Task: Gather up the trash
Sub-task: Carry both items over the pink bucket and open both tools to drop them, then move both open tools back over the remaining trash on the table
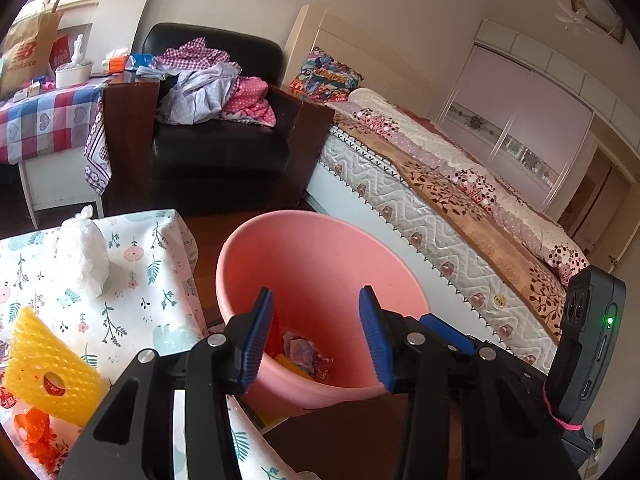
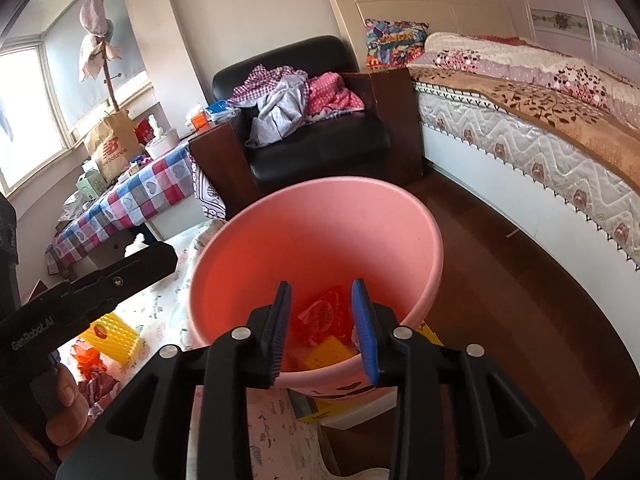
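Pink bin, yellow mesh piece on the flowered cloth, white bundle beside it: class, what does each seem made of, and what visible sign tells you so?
Pink bin: likely moulded plastic, smooth and matte, with a rolled rim.
Yellow mesh piece: probably foam netting, given its soft waffle-like lattice.
White bundle: seemingly thin plastic film, crinkled, translucent and twisted shut on top; what is inside cannot be told.

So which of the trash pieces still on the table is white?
The crumpled white plastic bag, at the table's far side. The other pieces, the yellow foam net and orange wrapper, are coloured.
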`<act>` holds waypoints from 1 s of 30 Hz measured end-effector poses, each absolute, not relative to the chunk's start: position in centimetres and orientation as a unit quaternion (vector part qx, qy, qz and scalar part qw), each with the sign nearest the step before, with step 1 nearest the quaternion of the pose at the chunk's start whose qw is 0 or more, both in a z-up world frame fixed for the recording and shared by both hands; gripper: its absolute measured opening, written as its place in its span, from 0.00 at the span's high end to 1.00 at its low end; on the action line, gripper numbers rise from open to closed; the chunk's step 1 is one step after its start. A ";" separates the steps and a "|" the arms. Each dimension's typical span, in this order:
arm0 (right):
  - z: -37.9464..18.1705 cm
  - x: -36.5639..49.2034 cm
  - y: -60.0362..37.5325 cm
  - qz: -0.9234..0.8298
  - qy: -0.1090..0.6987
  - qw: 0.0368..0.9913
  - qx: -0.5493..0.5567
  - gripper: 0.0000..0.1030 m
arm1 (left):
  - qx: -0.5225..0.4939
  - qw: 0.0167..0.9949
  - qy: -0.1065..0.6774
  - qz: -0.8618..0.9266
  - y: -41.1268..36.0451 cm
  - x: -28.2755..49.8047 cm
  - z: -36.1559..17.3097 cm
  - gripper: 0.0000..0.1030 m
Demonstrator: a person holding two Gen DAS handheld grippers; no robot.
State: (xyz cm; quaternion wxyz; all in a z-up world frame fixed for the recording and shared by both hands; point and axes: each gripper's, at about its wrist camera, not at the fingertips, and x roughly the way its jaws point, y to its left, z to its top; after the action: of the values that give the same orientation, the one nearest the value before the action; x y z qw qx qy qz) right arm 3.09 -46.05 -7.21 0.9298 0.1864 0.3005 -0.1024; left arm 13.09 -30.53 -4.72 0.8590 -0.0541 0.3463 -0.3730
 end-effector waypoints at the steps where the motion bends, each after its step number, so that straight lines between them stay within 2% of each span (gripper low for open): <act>1: -6.9 3.0 -45.9 -0.101 0.299 0.931 0.185 0.69 | -0.055 0.860 0.345 -0.373 -30.3 12.8 -4.4 0.58; 15: -3.6 0.6 -40.3 -0.036 0.279 0.947 0.158 0.68 | -0.036 0.891 0.290 -0.347 -23.8 8.1 -0.5 0.57; 23: -2.9 -0.1 -35.5 0.016 0.285 0.949 0.137 0.68 | -0.016 0.922 0.258 -0.289 -15.8 5.2 0.4 0.57; 30: -3.1 -0.4 -32.7 0.046 0.297 0.945 0.129 0.68 | -0.011 0.936 0.275 -0.221 -7.8 3.4 -0.8 0.57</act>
State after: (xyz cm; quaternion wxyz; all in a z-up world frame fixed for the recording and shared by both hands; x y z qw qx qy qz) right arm -0.42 -32.65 -3.10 0.9449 0.1293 0.2972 0.0464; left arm 3.39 -7.78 -0.84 0.9357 -0.0108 0.2749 -0.2209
